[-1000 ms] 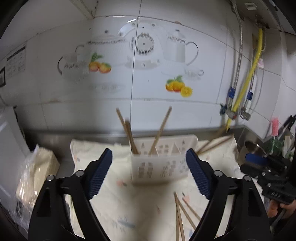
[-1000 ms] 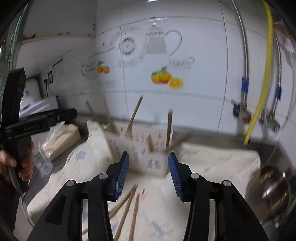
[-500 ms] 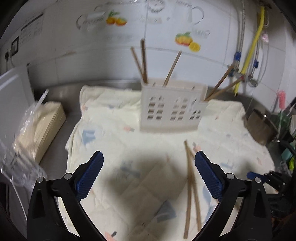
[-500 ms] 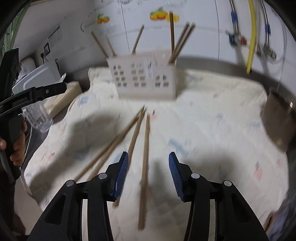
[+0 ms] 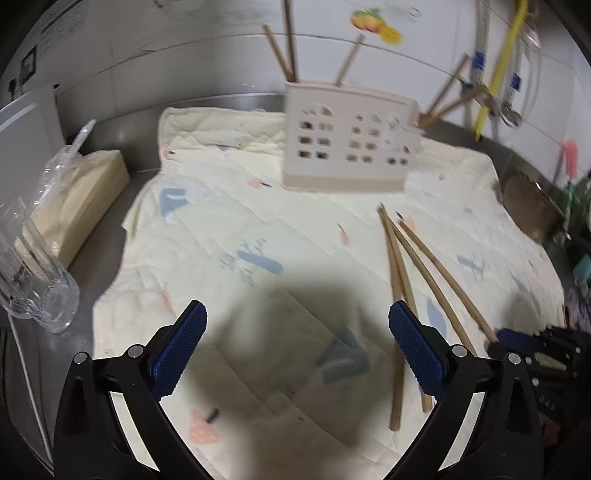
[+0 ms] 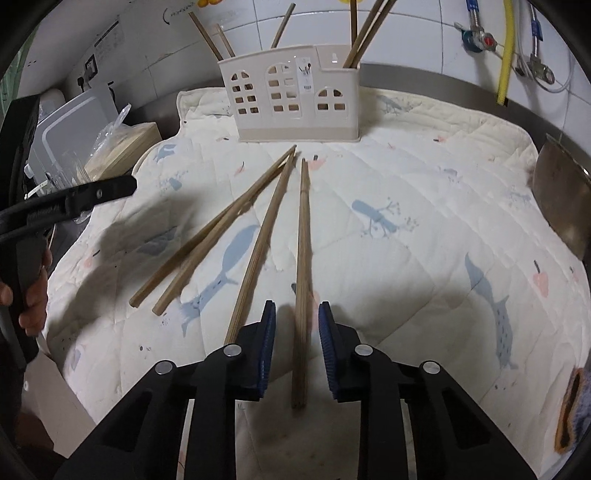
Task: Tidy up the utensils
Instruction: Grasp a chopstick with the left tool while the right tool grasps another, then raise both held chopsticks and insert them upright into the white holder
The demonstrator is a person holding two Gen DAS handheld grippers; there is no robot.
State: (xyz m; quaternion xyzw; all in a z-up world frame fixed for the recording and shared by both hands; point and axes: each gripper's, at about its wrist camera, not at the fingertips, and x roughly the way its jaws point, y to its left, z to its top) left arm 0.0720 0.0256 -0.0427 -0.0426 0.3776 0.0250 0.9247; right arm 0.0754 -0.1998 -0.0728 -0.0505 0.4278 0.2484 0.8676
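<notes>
The right gripper [image 6: 296, 341], jaws parted, is straddling the near end of one brown wooden chopstick [image 6: 303, 258] without gripping it. Three more loose wooden chopsticks [image 6: 221, 236] are lying just beside it on the cream quilted cloth [image 6: 424, 192]. The left gripper [image 5: 297, 347], jaws spread wide, is hovering empty. The beige perforated plastic utensil holder [image 6: 291, 99] is standing at the far end, holding several upright chopsticks [image 6: 364, 33].

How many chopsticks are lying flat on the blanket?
4. Two lie together on the left, one runs up the middle, and the rightmost chopstick sits between the right gripper's open fingers. More stand in the holder.
</notes>
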